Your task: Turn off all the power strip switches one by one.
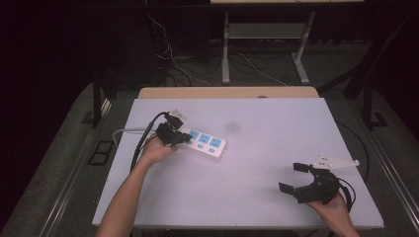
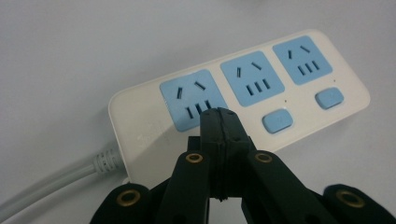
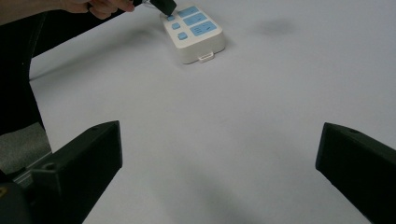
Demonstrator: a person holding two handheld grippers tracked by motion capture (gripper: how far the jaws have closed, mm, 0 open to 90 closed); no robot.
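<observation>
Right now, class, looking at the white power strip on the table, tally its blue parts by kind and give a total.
Power strip, blue parts showing in the left claw view:
Blue socket panels: 3
Blue switch buttons: 2; the closed claw may hide another.
Total: 5

One white power strip (image 2: 243,93) lies on one white table (image 1: 276,128), carrying three blue sockets (image 2: 252,78) and two visible blue switches (image 2: 278,121), with one grey cord (image 2: 51,179), and two black grippers (image 1: 301,177) are held by two hands (image 1: 157,150).
</observation>
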